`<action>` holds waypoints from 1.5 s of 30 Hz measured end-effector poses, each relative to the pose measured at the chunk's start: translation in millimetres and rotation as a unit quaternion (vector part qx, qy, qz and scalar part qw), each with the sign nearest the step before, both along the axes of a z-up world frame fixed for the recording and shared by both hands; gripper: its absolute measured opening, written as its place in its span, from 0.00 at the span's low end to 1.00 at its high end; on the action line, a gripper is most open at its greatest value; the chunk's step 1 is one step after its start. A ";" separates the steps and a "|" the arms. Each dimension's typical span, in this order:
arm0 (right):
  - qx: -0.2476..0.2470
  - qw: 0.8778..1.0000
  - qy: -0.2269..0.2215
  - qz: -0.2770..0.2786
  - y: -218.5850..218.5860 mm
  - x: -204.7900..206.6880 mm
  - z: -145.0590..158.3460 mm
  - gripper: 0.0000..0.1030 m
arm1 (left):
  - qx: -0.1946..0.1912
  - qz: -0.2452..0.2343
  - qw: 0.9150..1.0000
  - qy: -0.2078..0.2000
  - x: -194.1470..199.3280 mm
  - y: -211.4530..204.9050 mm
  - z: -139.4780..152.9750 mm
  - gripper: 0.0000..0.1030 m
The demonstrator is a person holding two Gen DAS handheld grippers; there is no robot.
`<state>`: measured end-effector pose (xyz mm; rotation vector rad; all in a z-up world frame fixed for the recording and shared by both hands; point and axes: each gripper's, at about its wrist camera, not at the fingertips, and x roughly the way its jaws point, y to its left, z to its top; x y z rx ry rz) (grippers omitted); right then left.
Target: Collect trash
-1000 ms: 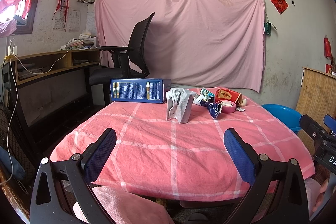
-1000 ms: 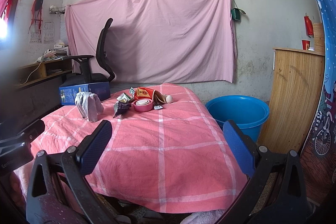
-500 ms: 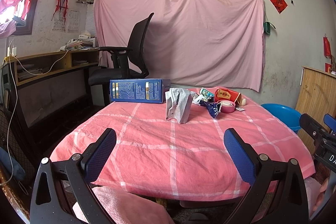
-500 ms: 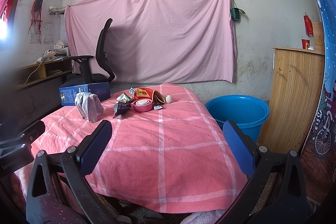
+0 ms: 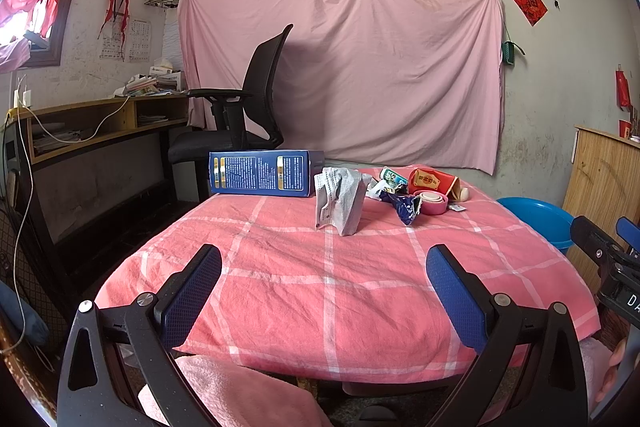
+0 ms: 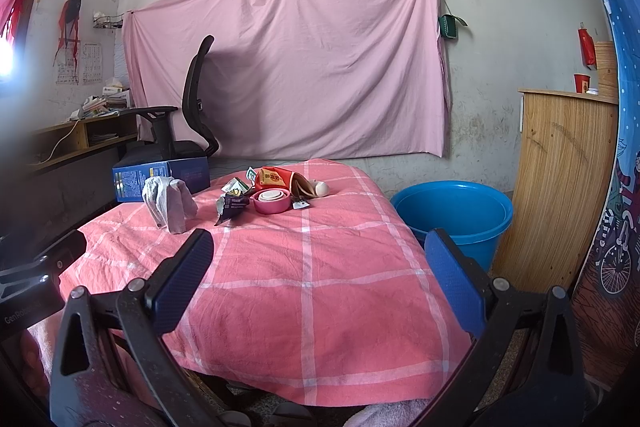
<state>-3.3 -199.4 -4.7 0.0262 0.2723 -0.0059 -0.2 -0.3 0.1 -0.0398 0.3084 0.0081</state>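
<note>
**Left wrist view: litter piled at the far end, both grippers empty**

Left wrist view shows the left gripper point(image 5: 324, 291) spread wide with nothing between its fingers, held over the near edge of the pink checked table point(image 5: 280, 291). The right gripper point(image 6: 316, 283) is just as wide and empty.

The trash sits well away at the far end: a crumpled grey bag point(image 5: 340, 199) standing alone, then a cluster of a dark blue wrapper point(image 5: 402, 205), a red carton point(image 5: 430, 181) lying on its side, a pink tape roll point(image 5: 434, 202) and small packets point(image 5: 392, 177). A blue box point(image 5: 262, 173) lies behind, touching nothing. A blue tub point(image 6: 454, 213) stands on the floor beside the table, probably the bin.

Everything looks light. The bag and wrapper should crush softly, so pinch a raised fold. The carton is stiffer; grip its open rim. The roll is rigid and may slip; take it across its wall.
</note>
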 end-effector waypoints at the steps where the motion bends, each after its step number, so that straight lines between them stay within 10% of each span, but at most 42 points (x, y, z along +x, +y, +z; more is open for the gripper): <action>1: 0.000 1.000 0.000 0.000 -0.2 -0.1 0.1 1.00 | 0.000 0.000 1.000 0.000 0.0 0.0 0.0 0.97; 45: 0.019 1.000 0.000 0.008 -1.8 5.9 2.0 1.00 | -0.019 0.006 1.000 -0.011 15.5 -0.1 10.3 0.97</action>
